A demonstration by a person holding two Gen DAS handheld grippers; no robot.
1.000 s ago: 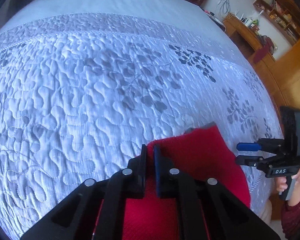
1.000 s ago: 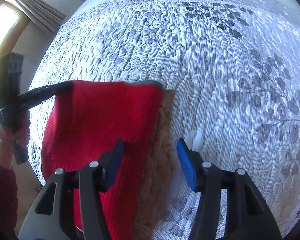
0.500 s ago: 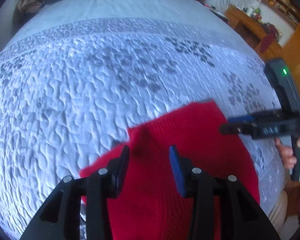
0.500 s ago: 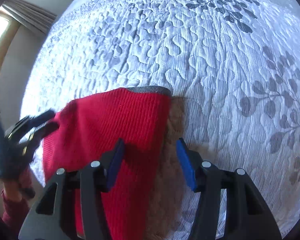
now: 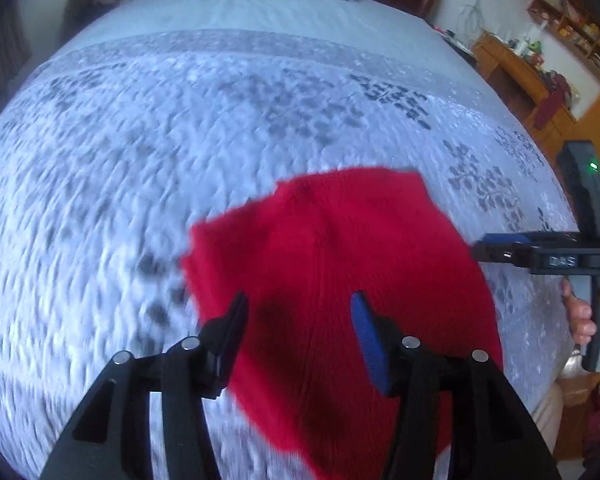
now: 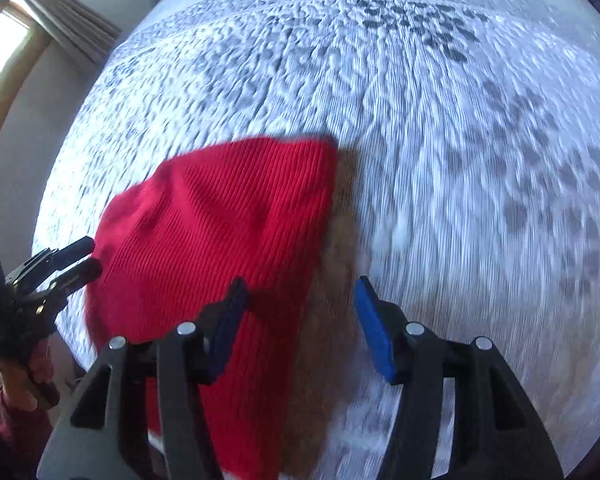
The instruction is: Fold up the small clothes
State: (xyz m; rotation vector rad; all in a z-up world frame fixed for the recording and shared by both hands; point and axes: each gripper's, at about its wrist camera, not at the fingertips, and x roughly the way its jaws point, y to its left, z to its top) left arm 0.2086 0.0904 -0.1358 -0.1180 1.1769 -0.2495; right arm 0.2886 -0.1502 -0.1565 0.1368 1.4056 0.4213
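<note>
Only our right wrist view shows the curtain (image 6: 76, 36), while both claws, left gripper (image 5: 298, 326) and right gripper (image 6: 300, 312), are opening, empty, above the red garment (image 5: 340, 280) on the quilt (image 5: 140, 160).

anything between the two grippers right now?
Only the red knit garment, lying on the quilt. Left wrist view: left gripper, jaws opening and gripping nothing, sits over it; right gripper is at its right edge.
</note>
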